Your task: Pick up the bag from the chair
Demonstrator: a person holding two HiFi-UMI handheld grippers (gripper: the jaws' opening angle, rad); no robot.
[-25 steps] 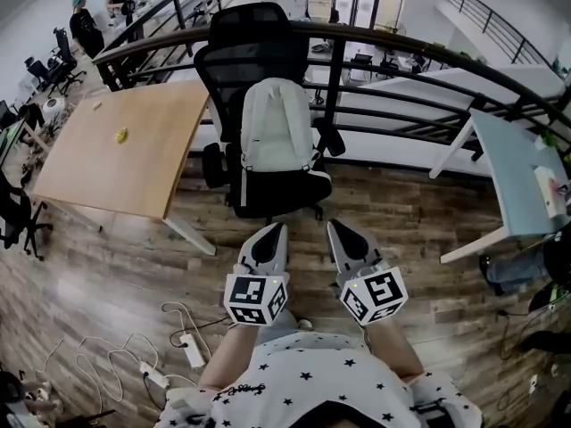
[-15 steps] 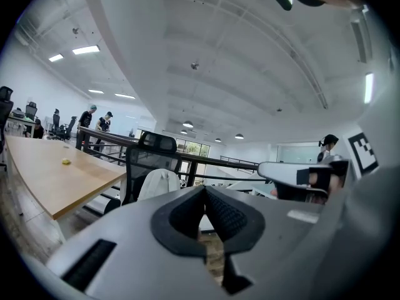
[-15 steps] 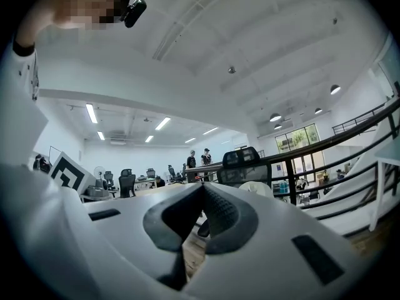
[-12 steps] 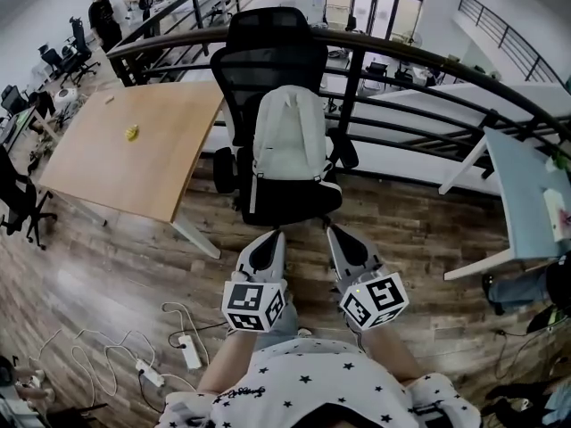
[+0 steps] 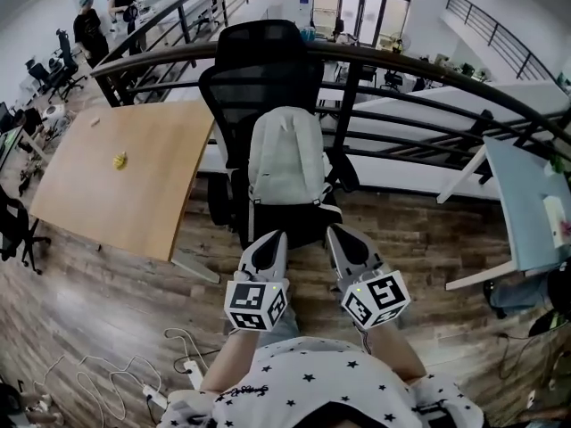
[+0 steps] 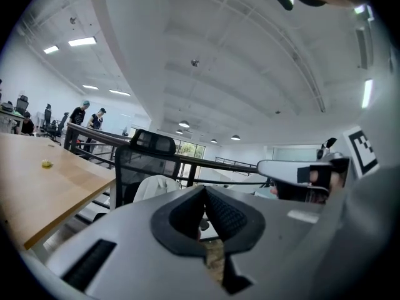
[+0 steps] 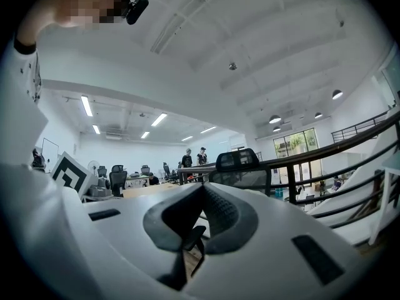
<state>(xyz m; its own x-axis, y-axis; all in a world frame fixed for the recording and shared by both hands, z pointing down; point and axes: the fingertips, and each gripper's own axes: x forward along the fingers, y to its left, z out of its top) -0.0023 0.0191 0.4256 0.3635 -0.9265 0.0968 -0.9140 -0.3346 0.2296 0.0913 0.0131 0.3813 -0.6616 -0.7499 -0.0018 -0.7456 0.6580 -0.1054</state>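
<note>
Pale grey fabric backpack [image 5: 285, 154] stands upright on seat of black mesh office chair [image 5: 260, 65], leaning on backrest. Against a second ago, bag sits lower in head view, gap to gripper tips smaller: I am closing in. Tips of my left gripper [image 5: 270, 239] and right gripper [image 5: 341, 235] now at front edge of seat, below bag, not touching it. Jaws of both pressed together, nothing between. My read: approach nearly done, grasp not begun; jaws must part first. Light wooden desk [image 5: 125, 172] just left of chair, dark metal railing [image 5: 419, 61] behind.

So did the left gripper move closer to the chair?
Yes. The left gripper has come forward toward the chair: floor showed between them before, and now its tip overlaps the seat.
</note>
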